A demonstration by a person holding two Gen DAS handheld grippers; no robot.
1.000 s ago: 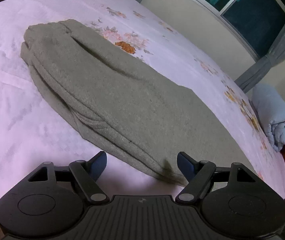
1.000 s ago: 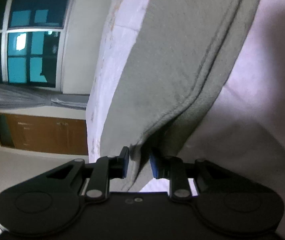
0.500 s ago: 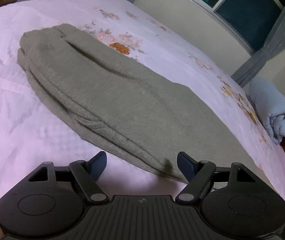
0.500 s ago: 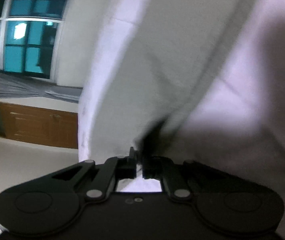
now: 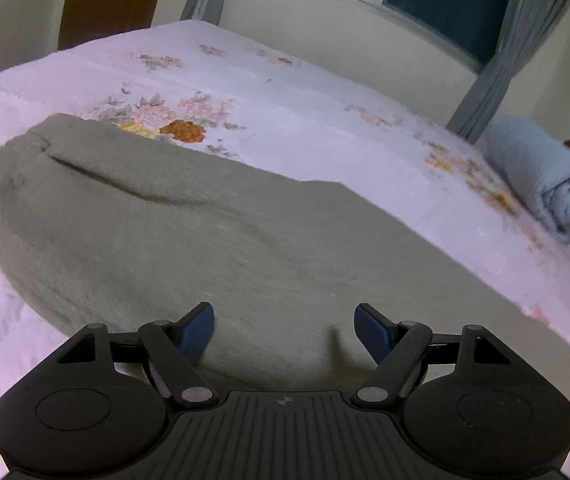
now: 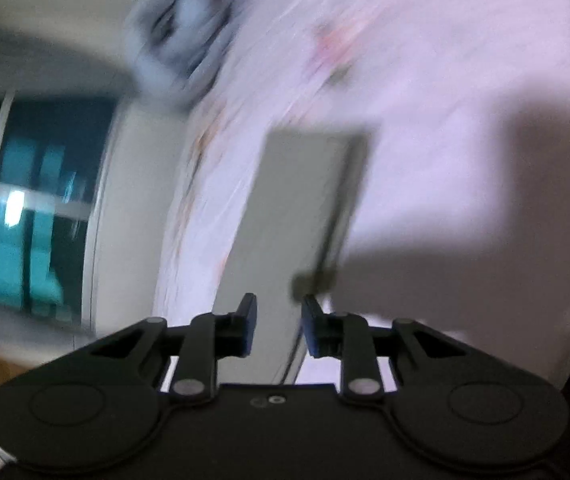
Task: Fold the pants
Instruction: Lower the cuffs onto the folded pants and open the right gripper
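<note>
On the bed with the pale pink, flower-printed cover lie the grey-green fleece pants, folded lengthwise into a long band running from a rounded end at far left toward the near right edge of the mattress. Left gripper hangs low over the near part of the cloth, fingers wide apart, nothing between them, blue pads clear of the fabric. Right wrist view heavily blurred. Right gripper has its fingers a short way apart and opening; the pants show as a narrow grey strip running away from the fingers, its near end just beyond the tips, pads not pressing on it as far as the blur lets me judge. Pale blue rolled blanket sits at the far right corner of the bed, well apart from the pants. Dark window and grey curtains behind the bed.
</note>
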